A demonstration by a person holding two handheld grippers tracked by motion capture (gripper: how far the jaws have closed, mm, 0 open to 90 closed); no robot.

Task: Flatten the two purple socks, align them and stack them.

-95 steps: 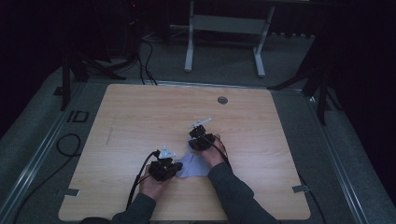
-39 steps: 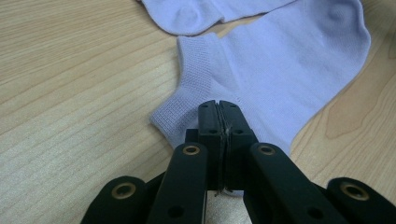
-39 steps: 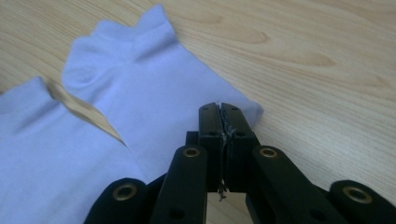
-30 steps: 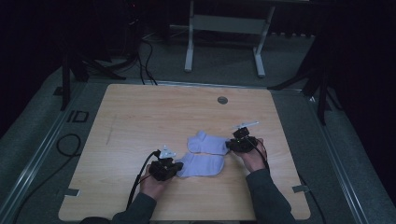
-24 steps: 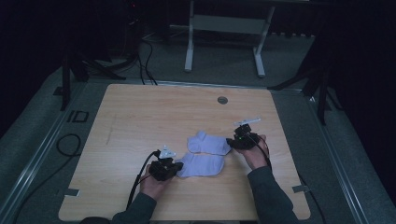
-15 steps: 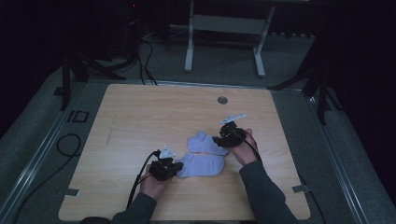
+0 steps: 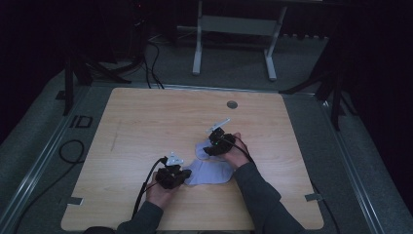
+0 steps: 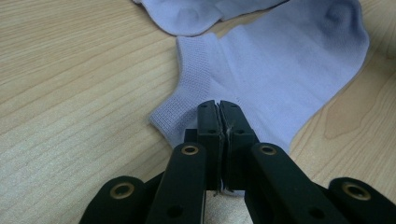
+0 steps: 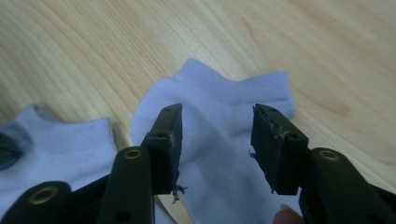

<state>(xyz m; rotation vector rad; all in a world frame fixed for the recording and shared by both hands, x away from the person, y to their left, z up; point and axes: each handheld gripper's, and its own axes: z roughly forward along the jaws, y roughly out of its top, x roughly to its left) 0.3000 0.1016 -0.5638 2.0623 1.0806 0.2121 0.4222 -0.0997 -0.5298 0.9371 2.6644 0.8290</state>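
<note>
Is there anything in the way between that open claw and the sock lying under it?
Nothing visible. The right gripper hangs with its jaws apart right over the upper sock, with only air between. The left gripper is shut on the lower sock.

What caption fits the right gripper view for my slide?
Right gripper, jaws just opened, poised over a pale sock on the wooden table.

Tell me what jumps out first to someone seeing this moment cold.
Two pale lilac socks lie on the wooden table, toward its near edge. The left gripper is shut on the near sock by its ribbed cuff. The right gripper has just been opening, and the far sock lies flat beneath its spread fingers, unpinched.
</note>
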